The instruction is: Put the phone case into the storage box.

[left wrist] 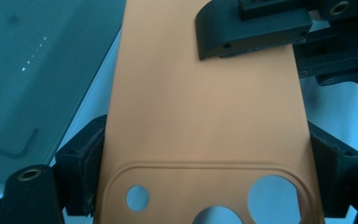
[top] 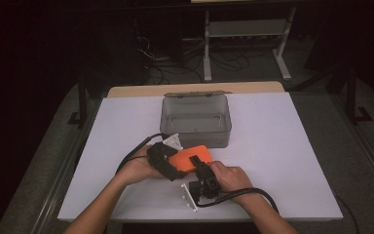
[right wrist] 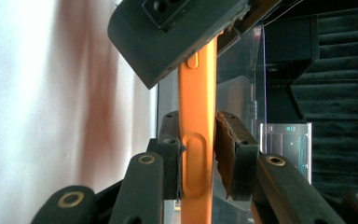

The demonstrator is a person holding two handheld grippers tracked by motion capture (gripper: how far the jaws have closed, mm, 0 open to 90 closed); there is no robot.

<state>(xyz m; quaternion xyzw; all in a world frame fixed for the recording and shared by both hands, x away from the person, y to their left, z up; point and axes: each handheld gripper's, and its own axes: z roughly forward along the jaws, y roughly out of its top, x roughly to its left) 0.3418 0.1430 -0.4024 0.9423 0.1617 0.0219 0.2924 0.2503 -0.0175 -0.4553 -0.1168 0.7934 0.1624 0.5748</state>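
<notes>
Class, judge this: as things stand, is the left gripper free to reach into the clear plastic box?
Probably not yet: the left gripper is shut on the orange phone case, which the right gripper also straddles. The clear plastic box itself stands open just beyond.

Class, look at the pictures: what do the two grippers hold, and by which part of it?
The left gripper clamps the orange phone case across its side edges near the camera cutouts; the right gripper's jaws straddle its thin edge.

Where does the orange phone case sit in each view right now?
High view: the orange phone case lies mid-table, just before the clear box.
Left gripper view: it fills the centre, camera holes at the bottom.
Right gripper view: seen edge-on, upright in the centre.
Shared landmark: the clear box.
</notes>
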